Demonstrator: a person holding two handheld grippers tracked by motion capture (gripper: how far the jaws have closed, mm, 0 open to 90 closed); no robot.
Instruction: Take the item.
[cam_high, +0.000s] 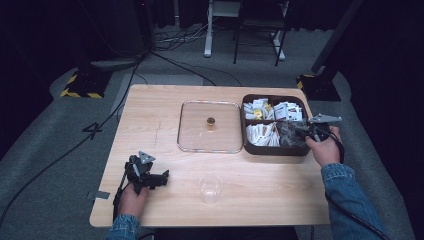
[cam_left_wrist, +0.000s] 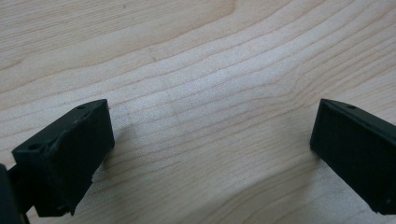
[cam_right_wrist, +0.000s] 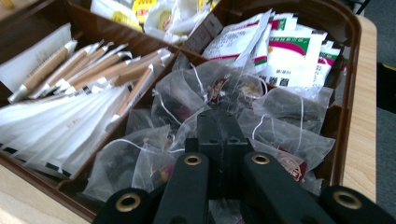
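Your right gripper: it was down in the near right part of the brown box, and its jaws were pressed tight together.
What the jaws held: the tips sat in a pile of clear tea bags; you could not tell if a bag or its string was pinched between them.
Around those jaws: clear tea bags lay on both sides and just past the tips.
Farther past the tips: white packets with pink and green print stood in the next part of the box.
To the left of the jaws: long white and brown stick packets lay in their own part, behind a thin wall.
Your left gripper: it lay low over the bare wooden table, with its jaws wide apart and nothing between them.
Near your left gripper: a clear plastic cup stood upright, off to the side of the jaws.
Past the cup: a clear lid with a small knob lay flat beside the brown box.
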